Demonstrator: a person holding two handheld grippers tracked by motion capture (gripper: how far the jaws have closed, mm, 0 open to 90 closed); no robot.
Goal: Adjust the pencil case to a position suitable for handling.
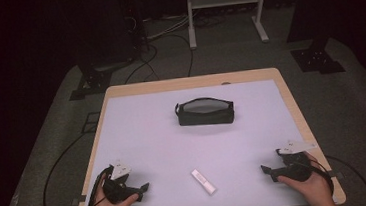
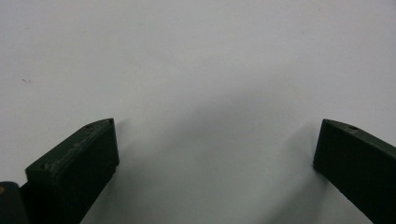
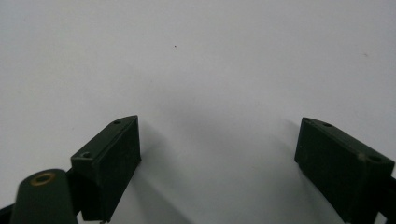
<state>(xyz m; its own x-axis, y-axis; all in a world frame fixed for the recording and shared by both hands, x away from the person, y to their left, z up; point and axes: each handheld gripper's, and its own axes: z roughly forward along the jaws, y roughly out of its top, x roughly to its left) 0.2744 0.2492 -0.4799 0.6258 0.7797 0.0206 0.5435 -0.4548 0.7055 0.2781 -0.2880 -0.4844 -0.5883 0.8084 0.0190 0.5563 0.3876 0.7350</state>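
The small white bar (image 1: pixel 203 181) near the table's (image 1: pixel 271 105) front edge looks light, stiff and smooth, so it is probably best pinched across its narrow width at mid-length. It lies between the grippers, at about 3 o'clock from the left gripper (image 1: pixel 141 189) and 9 o'clock from the right gripper (image 1: pixel 268 171). Both stand with jaws wide apart, holding nothing; the black pouch (image 1: pixel 205 112) sits at 12 o'clock from the bar, well apart
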